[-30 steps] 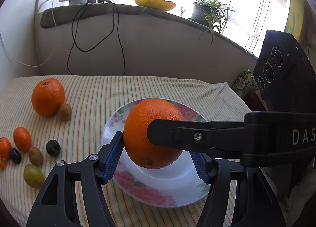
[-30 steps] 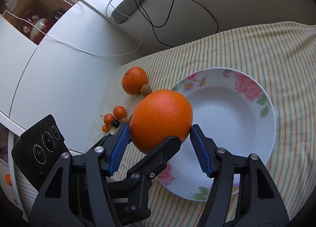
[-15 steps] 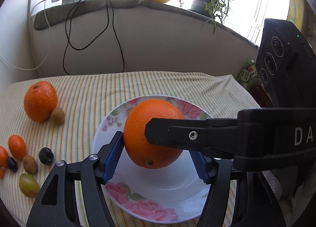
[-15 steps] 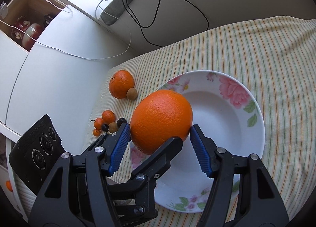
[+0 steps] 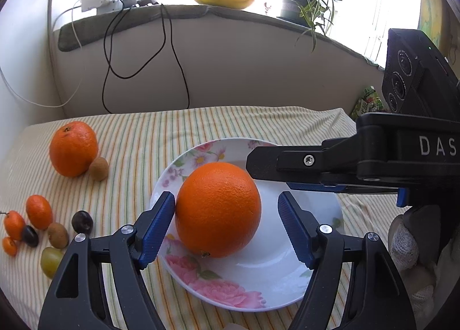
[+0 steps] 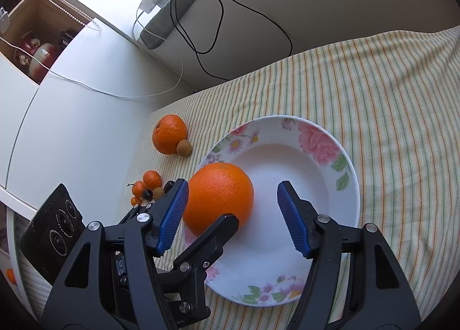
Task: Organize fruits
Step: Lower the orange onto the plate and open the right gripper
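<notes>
Left gripper (image 5: 227, 221): jaws opening, the large orange (image 5: 218, 210) between them, one pad touching, the other clear. Right gripper (image 6: 233, 210): jaws apart, not clamping. Orange rests in the floral plate (image 5: 258, 287). Beyond the plate, a second orange (image 5: 73, 148) on the striped cloth (image 5: 143, 134).

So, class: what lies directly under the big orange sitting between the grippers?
The big orange rests in the white flowered plate, which sits on the striped cloth. The plate's floor beneath the fruit is covered, so nothing can be told there.
</notes>
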`<state>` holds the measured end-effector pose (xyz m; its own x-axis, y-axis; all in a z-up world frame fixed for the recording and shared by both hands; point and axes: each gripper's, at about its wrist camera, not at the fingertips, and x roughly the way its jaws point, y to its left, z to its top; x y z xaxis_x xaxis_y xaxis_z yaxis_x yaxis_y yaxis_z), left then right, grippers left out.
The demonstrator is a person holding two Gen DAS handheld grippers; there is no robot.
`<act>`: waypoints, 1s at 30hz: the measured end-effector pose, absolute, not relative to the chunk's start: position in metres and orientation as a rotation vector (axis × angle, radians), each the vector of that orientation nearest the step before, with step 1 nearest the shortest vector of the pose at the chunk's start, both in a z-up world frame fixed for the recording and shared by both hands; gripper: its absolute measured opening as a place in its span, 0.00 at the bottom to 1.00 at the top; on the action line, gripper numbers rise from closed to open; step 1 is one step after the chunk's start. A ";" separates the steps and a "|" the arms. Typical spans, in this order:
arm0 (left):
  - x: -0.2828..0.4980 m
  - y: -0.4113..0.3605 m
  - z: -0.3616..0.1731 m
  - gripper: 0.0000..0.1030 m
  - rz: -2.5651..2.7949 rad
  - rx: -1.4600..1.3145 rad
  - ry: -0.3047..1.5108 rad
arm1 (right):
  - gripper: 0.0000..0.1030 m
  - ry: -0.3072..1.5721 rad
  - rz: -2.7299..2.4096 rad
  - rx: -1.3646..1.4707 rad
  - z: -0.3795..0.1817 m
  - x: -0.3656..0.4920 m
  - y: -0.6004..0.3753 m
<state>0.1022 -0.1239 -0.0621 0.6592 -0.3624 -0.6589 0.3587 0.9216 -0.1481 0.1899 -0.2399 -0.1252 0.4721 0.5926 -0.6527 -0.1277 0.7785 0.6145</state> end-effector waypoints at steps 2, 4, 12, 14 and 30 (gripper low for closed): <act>0.100 -0.123 -0.060 0.72 -0.404 -0.005 0.740 | 0.69 0.988 0.464 0.532 -0.125 0.189 -0.240; 0.099 -0.121 -0.058 0.72 -0.399 -0.001 0.733 | 0.71 0.984 0.466 0.530 -0.123 0.188 -0.240; 0.093 -0.109 -0.051 0.72 -0.367 0.000 0.712 | 0.78 0.934 0.460 0.491 -0.108 0.177 -0.232; 0.092 -0.106 -0.049 0.72 -0.354 0.005 0.703 | 0.78 0.924 0.460 0.477 -0.105 0.174 -0.229; 0.077 -0.066 -0.039 0.72 -0.291 -0.037 0.670 | 0.82 0.842 0.465 0.393 -0.085 0.157 -0.205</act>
